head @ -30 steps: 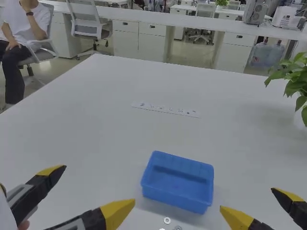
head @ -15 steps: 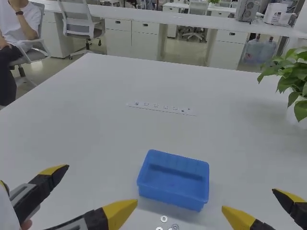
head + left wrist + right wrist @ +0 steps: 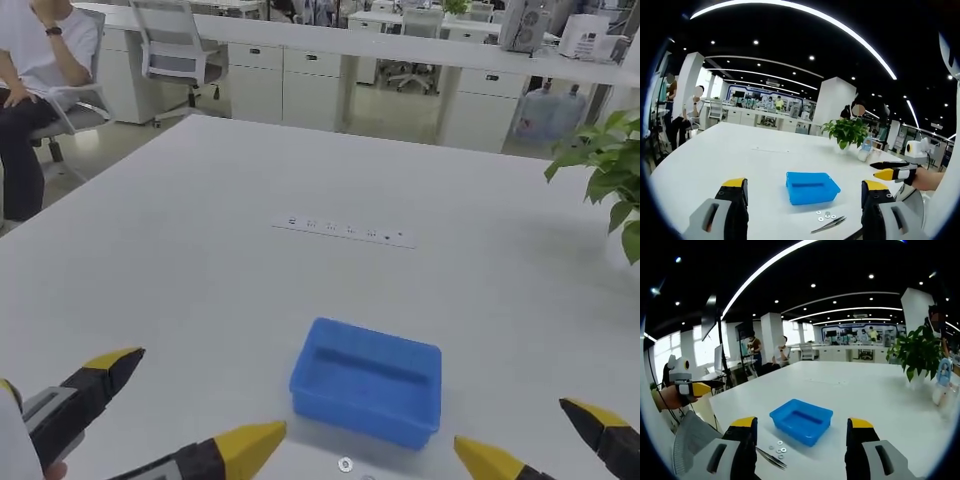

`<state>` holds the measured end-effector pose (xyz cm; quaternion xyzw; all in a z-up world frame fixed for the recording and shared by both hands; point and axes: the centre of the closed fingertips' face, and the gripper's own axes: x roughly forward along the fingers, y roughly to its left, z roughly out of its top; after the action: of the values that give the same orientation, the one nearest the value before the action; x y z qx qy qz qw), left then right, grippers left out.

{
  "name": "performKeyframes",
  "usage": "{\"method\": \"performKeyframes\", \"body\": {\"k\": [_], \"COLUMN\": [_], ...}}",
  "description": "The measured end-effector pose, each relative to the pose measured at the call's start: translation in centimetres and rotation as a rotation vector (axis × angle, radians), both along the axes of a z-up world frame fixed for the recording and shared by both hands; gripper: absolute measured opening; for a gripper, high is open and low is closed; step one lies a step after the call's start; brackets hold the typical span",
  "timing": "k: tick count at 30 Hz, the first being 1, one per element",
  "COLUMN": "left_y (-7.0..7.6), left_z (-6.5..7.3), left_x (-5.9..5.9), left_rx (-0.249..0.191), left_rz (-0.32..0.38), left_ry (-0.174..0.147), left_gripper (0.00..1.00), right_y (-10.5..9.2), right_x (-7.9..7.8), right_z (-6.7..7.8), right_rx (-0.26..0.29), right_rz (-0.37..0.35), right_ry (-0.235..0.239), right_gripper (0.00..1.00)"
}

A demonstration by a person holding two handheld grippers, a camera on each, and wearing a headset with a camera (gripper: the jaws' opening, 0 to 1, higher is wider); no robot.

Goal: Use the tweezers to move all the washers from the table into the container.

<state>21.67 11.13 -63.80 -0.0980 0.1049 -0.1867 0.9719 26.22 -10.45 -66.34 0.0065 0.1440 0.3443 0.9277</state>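
Observation:
A blue plastic container (image 3: 367, 382) stands on the white table (image 3: 200, 250), with nothing visible inside it. Several small metal washers (image 3: 826, 216) lie on the table just in front of it, and one washer (image 3: 345, 464) sits at the head view's bottom edge. Metal tweezers (image 3: 827, 225) lie beside the washers (image 3: 777, 447), untouched. My left gripper (image 3: 188, 400) hovers open at the lower left, short of the container (image 3: 811, 186). At the lower right my right gripper (image 3: 535, 435) is open too. Both are held above the table, with nothing between their yellow-tipped jaws.
A flush socket strip (image 3: 345, 231) runs across the table's middle. A potted plant (image 3: 610, 170) stands at the right edge. A person (image 3: 40, 60) sits on a chair beyond the table's left corner. Desks and an office chair (image 3: 180, 50) line the background.
The head camera has tilted slightly. Grippers, container, washers and tweezers hold their places.

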Motion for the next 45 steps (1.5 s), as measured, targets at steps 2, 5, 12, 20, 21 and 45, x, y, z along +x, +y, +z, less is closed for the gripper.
{"method": "performKeyframes", "body": {"k": [2, 5, 12, 20, 21, 45], "left_y": [0.0, 0.2, 0.6, -0.4, -0.8, -7.8], "left_z": [0.1, 0.3, -0.5, -4.6, -5.2, -17.5], "left_x": [0.0, -0.1, 0.1, 0.5, 0.7, -0.9], "left_rx": [0.003, 0.003, 0.023, 0.212, 0.247, 0.703], "left_rz": [-0.001, 0.005, -0.01, -0.176, -0.209, -0.886], "left_ry": [-0.002, -0.007, 0.02, 0.183, 0.194, 0.479], "left_gripper": [0.96, 0.96, 0.94, 0.75, 0.71, 0.14], "right_y": [0.2, 0.5, 1.4, 1.9, 2.0, 1.7], "right_x": [0.0, 0.1, 0.4, -0.6, -0.8, -4.1], "right_z": [0.0, 0.0, 0.1, -1.9, -2.3, -6.4], "right_rx": [0.002, 0.002, -0.003, -0.053, -0.049, -0.322], "right_rz": [0.004, 0.015, 0.046, 0.072, 0.071, 0.161], "right_ry": [0.002, 0.003, 0.002, 0.058, 0.068, 0.161], "right_gripper": [0.71, 0.71, 0.72, 0.58, 0.55, 0.32]}}
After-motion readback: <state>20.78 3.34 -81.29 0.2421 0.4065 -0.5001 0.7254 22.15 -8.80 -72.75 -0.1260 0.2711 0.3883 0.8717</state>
